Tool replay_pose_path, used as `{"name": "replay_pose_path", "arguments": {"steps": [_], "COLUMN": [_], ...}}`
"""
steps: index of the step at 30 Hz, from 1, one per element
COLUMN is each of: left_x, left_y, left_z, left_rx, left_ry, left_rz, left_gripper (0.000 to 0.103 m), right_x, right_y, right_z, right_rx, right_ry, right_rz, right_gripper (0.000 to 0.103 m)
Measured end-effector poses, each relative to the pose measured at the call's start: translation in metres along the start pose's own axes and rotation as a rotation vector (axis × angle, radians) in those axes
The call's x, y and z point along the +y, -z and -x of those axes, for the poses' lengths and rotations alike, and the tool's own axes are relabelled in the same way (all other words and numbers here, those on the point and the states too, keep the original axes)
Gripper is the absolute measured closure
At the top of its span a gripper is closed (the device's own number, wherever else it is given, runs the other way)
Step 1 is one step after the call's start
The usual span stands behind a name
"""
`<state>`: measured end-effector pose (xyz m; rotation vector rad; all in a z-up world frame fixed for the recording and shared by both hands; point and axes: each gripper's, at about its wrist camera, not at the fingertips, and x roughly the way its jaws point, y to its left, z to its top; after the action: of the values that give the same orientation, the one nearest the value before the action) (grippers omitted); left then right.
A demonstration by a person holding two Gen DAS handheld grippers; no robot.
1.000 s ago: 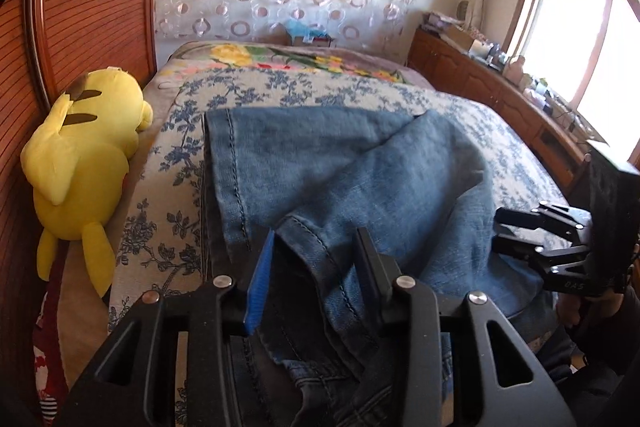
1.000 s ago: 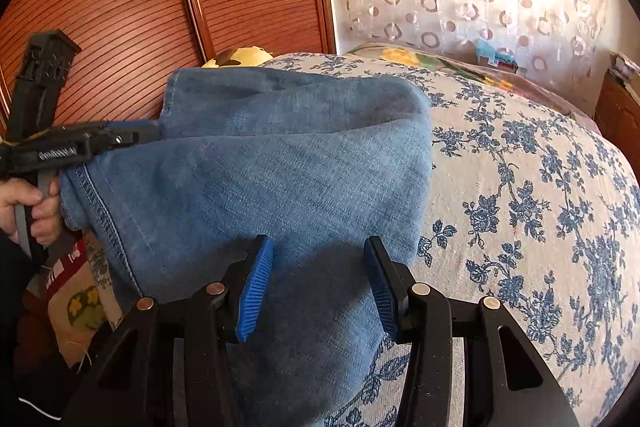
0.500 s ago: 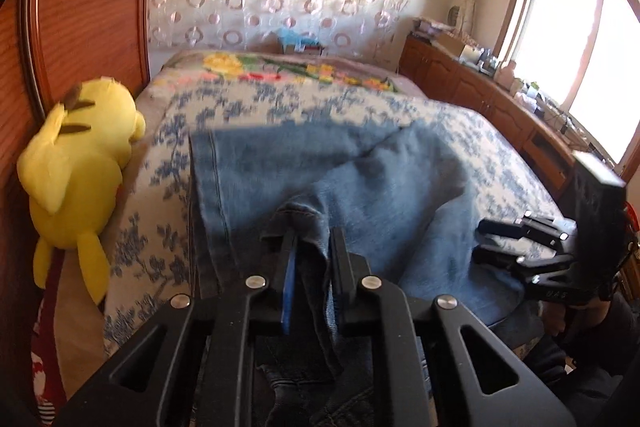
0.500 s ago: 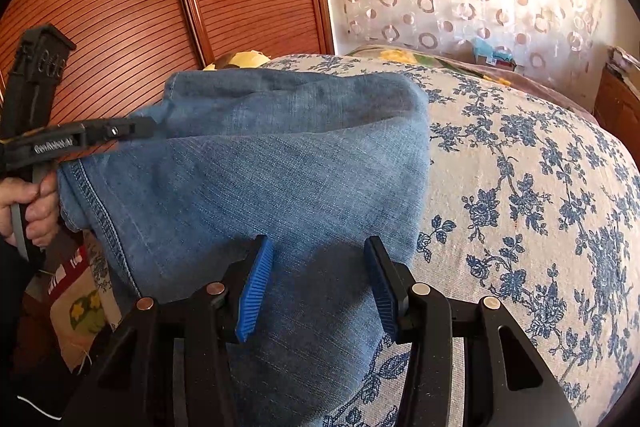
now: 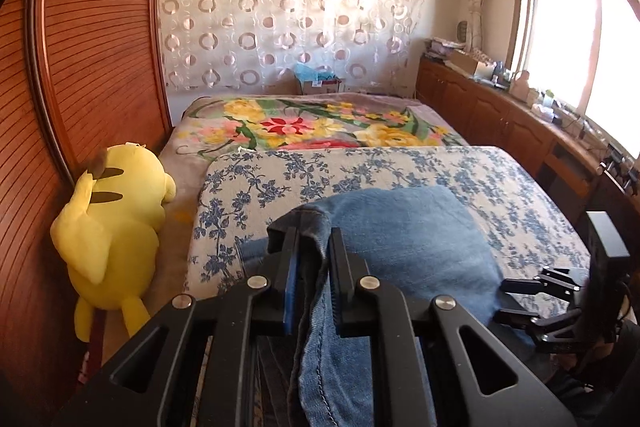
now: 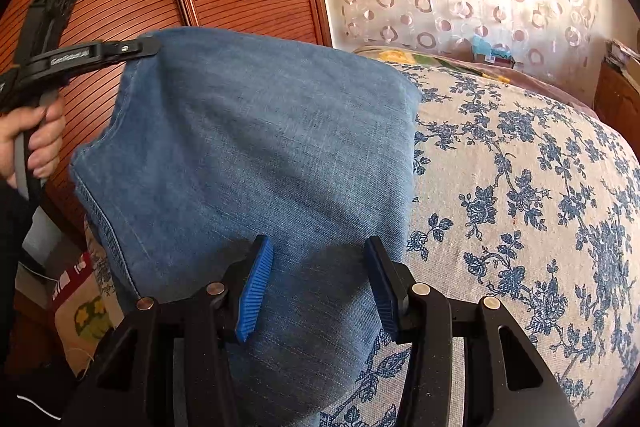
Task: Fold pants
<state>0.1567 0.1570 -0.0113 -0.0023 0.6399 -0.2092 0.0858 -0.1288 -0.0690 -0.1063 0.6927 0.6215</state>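
Denim hem is pinched between the closed jaws of the left gripper (image 5: 311, 279), lifting one corner of the jeans (image 6: 256, 163) off the blue-flowered quilt (image 6: 520, 187). Right gripper (image 6: 320, 287) hovers spread above the jeans. Yellow plush toy (image 5: 116, 227) lies beside the quilt.

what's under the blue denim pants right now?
The blue denim pants rest on a blue-floral white bedspread, seen around their right edge. The left gripper pinches and lifts one edge. Anything beneath the denim is covered.

Pants (image 5: 400, 235) lower part hidden behind left hand-held gripper (image 5: 312, 267).
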Motion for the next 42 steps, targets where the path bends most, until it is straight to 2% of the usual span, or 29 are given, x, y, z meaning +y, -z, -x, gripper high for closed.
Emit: {"name": "replay_pose_path", "arguments": {"steps": [3, 9, 14, 21, 30, 36, 42], "left_x": [0.003, 0.017, 0.025, 0.006, 0.002, 0.009, 0.002], "left_y": [-0.001, 0.006, 0.018, 0.054, 0.106, 0.115, 0.102], "left_z": [-0.011, -0.009, -0.013, -0.017, -0.016, -0.009, -0.004], "left_rx": [0.029, 0.025, 0.053, 0.111, 0.197, 0.177, 0.157], "left_ry": [-0.033, -0.085, -0.082, -0.048, -0.086, -0.061, -0.080], "left_rz": [-0.009, 0.037, 0.071, 0.057, 0.027, 0.058, 0.044], "left_gripper": [0.087, 0.066, 0.066, 0.065, 0.066, 0.065, 0.065], "right_x": [0.001, 0.001, 0.001, 0.000, 0.000, -0.001, -0.001], "right_y": [0.000, 0.000, 0.000, 0.000, 0.000, 0.000, 0.000], "right_z": [0.000, -0.001, -0.001, 0.000, -0.002, -0.003, -0.002], "right_rx": [0.002, 0.004, 0.004, 0.004, 0.006, 0.009, 0.008], "right_ry": [0.000, 0.000, 0.000, 0.000, 0.000, 0.000, 0.004], "right_rz": [-0.003, -0.003, -0.003, -0.003, -0.001, 0.000, 0.002], "right_gripper": [0.054, 0.054, 0.054, 0.054, 0.054, 0.054, 0.054]}}
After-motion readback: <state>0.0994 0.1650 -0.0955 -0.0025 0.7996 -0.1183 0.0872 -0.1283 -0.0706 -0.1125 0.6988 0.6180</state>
